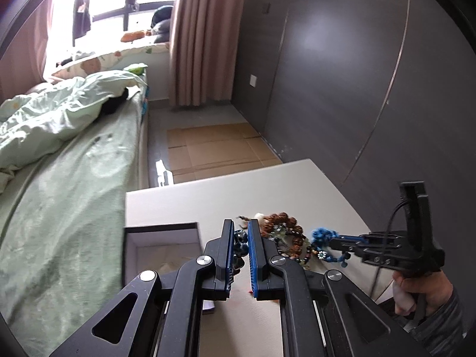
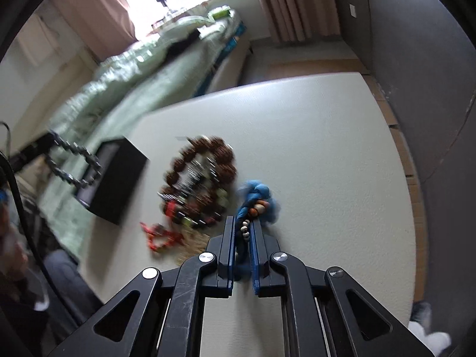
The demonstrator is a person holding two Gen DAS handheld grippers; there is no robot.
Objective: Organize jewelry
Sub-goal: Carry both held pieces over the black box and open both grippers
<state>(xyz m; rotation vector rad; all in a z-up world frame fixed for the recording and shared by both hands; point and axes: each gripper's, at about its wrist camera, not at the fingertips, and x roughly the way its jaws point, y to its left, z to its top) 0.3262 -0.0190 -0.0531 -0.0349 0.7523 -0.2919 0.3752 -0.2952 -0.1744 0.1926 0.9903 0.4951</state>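
The left tool [image 1: 241,238] was clamped on a dark bead bracelet [image 1: 240,245], which the right wrist view showed hanging as a loop [image 2: 74,165] off the bench, beside the box. That placing made sense: the open box [image 1: 162,245], black outside and pale inside, sat at the bench's left edge just beside that tool, and looked like the place meant for the jewelry.

The right tool [image 2: 241,229] had its jaws together on a blue cord bracelet [image 2: 255,196], with small white and orange beads caught between the pads. The left wrist view showed the cord's blue tassel [image 1: 322,235] at the tip of the right tool [image 1: 334,241], held by a hand [image 1: 422,290] in a grey sleeve. Gripping the cord near its beads probably gave a surer hold than the loose tassel would.

The rest of the jewelry lay in a pile [image 2: 199,178] in the middle of the bench: a brown bead bracelet [image 1: 282,223], smaller strings of dark and green beads, and a red piece [image 2: 160,235] nearer the front edge. They overlapped, so lifting one could drag another.

The bench [image 2: 327,148] was white and faintly textured. Around it was a bedroom: a bed [image 1: 74,193] with pale green covers to the left, pink curtains [image 1: 205,38] by a bright window, grey wardrobe doors [image 1: 342,74] to the right, and cardboard [image 1: 214,148] flat on the floor.
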